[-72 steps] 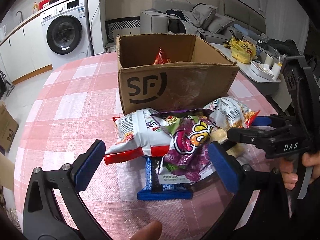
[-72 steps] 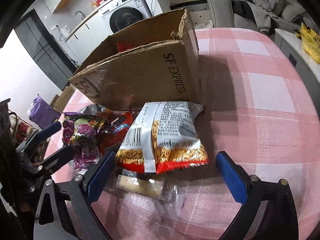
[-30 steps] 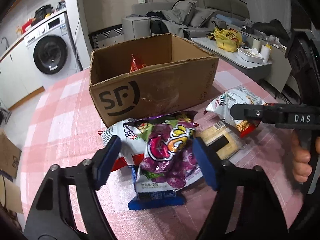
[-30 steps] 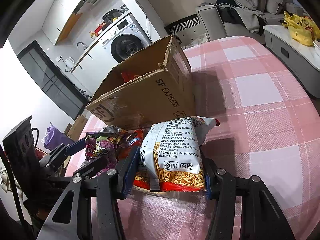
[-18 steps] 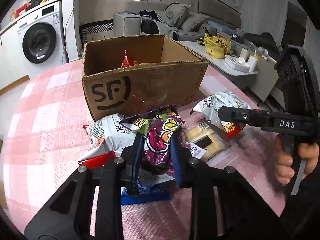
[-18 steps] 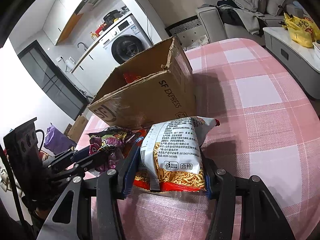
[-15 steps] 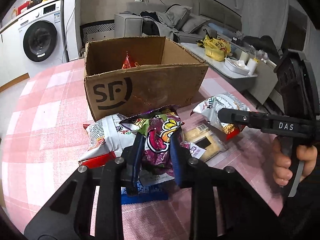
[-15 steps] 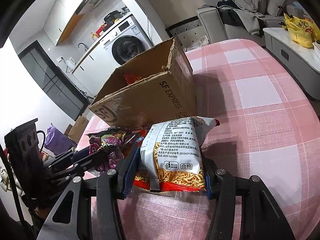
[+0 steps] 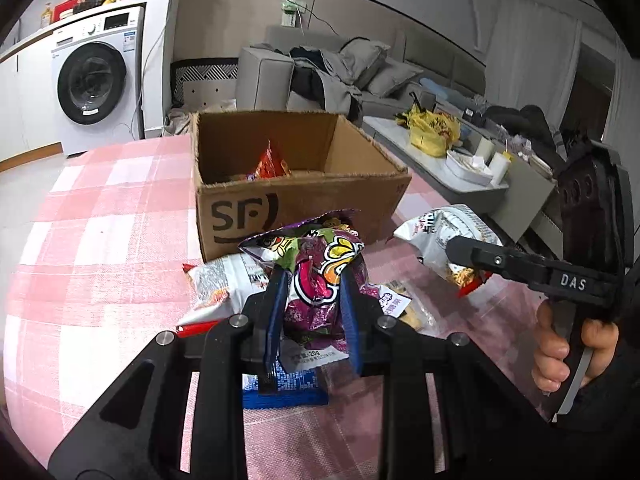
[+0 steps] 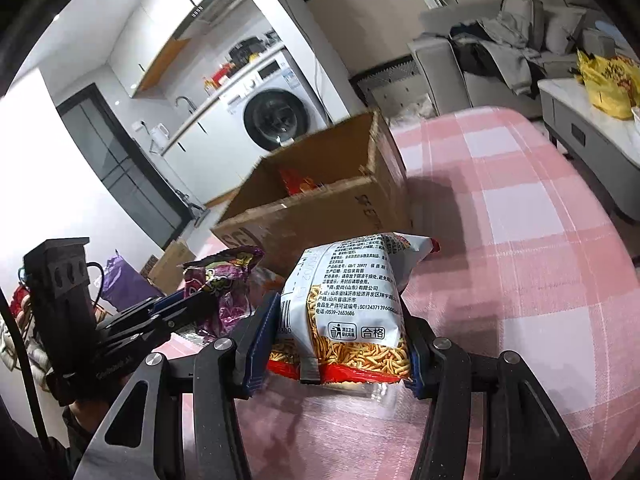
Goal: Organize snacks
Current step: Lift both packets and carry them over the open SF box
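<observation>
My left gripper [image 9: 314, 312] is shut on a purple snack bag [image 9: 320, 276] and holds it raised above the pink checked table [image 9: 100, 240], in front of the open SF cardboard box [image 9: 296, 204]. My right gripper [image 10: 336, 340] is shut on a white and red noodle-snack bag [image 10: 352, 304], also lifted, to the right of the box [image 10: 320, 212]. A red snack packet [image 9: 272, 164] lies inside the box. The purple bag also shows in the right wrist view [image 10: 224, 288].
On the table below lie a white and red bag [image 9: 224, 284], a blue packet [image 9: 288, 392] and a clear-wrapped biscuit pack [image 9: 404, 308]. A washing machine [image 9: 96, 80], a sofa [image 9: 340, 76] and a low table [image 9: 460, 160] with a yellow bag stand beyond the table.
Both grippers closed on their bags, the left on the purple bag and the right on the noodle-snack bag, and both bags have risen off the table towards the box.
</observation>
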Tool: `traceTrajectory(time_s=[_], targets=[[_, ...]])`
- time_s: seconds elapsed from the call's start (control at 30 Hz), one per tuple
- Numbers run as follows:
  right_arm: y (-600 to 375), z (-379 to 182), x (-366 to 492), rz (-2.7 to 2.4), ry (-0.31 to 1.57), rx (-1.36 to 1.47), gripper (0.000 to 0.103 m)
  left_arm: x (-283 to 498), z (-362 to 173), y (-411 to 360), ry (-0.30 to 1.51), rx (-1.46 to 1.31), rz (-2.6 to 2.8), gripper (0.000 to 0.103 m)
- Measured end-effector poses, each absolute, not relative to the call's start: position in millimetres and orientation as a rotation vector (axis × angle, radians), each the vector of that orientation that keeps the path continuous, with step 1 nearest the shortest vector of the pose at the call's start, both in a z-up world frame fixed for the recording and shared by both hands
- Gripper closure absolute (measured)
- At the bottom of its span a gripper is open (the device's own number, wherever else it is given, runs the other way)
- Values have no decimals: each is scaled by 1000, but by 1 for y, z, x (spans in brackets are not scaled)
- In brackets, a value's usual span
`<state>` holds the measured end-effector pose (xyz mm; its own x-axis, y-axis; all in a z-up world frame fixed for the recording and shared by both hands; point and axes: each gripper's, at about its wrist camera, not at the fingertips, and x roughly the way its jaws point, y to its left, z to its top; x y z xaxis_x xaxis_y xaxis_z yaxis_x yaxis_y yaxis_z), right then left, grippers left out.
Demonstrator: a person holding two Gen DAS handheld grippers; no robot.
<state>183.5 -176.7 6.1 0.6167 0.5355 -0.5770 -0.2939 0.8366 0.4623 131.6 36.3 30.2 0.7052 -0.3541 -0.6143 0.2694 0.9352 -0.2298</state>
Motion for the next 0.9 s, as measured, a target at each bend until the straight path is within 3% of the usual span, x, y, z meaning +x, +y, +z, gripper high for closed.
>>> traceTrajectory(time_s=[0.9], targets=[[-151,61,194,510,646,267,49,141,101,87,580,-171,-294,80]])
